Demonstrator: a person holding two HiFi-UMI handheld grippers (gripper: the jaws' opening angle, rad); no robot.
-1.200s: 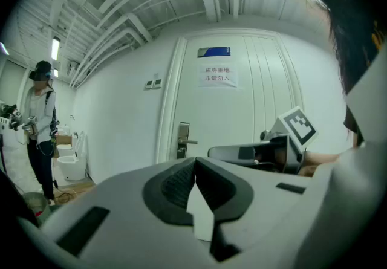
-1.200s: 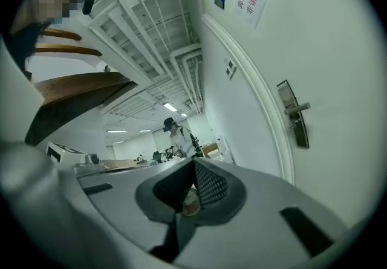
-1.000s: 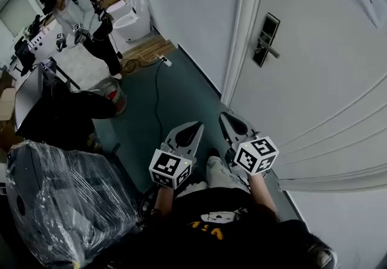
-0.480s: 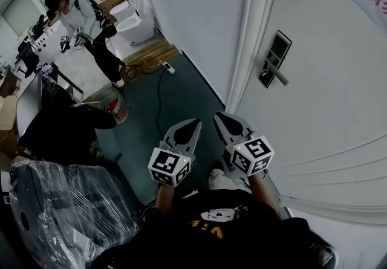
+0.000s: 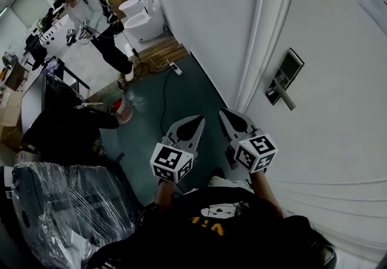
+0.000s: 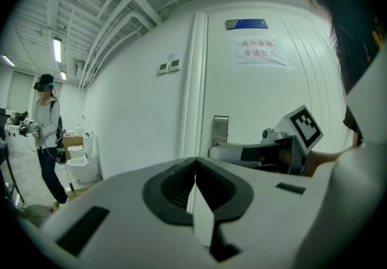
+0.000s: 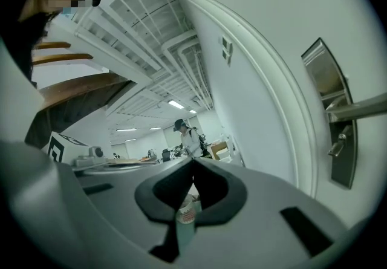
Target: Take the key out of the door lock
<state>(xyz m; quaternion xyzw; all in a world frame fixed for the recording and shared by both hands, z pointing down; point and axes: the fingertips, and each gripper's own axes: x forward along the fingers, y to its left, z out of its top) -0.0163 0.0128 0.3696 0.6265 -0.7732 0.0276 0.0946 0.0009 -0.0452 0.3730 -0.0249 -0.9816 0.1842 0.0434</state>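
Task status: not begun. The small metal key (image 7: pixel 336 145) sits in the brushed-steel lock plate (image 7: pixel 331 110), just below the silver lever handle (image 7: pixel 363 106). It is too small to show how deep it sits.

The grey left gripper (image 5: pixel 197 121) and the grey right gripper (image 5: pixel 225 114) are held side by side at waist level, well short of the lock. Each has its jaws pressed together at the tips with nothing between them.

Judged outstanding: the whole approach, opening one pair of jaws, pinching the key head, and drawing it straight out.

Surface: a white panelled door (image 5: pixel 338 141), closed, carrying a paper notice with red print (image 6: pixel 259 50).

Room: dark green floor (image 5: pixel 181 95) with a trailing cable. A red-and-white bucket (image 5: pixel 123 109) and a plastic-wrapped bundle (image 5: pixel 66 201) lie to the left. White toilets (image 5: pixel 142 17) stand by the far wall, and another person (image 5: pixel 91 17) stands well away.
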